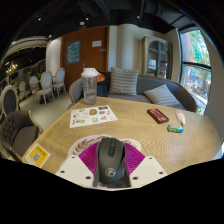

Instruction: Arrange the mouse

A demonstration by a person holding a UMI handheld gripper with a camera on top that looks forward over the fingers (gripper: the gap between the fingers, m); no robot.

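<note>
- A café-like room spreads out beyond everything, with a wood-panelled wall carrying a blue poster and a large window off to one side.
- A grey sofa runs behind the bench, with a striped cushion and a grey cushion on it.
- White chairs stand around other tables further back.
- The round wooden bench fills the middle ground.
- A printed sheet lies flat on it, well beyond the tool.
- A clear jar with a pale lid stands at the far edge of the bench.
- A dark red box lies across from the sheet, with a small green object and a pale object near it.
- A yellow card sits by the near edge.
- The tool is closed onto the black computer mouse; the mouse sits between its fingers, both magenta pads pressing its sides, close above the near edge of the bench.
</note>
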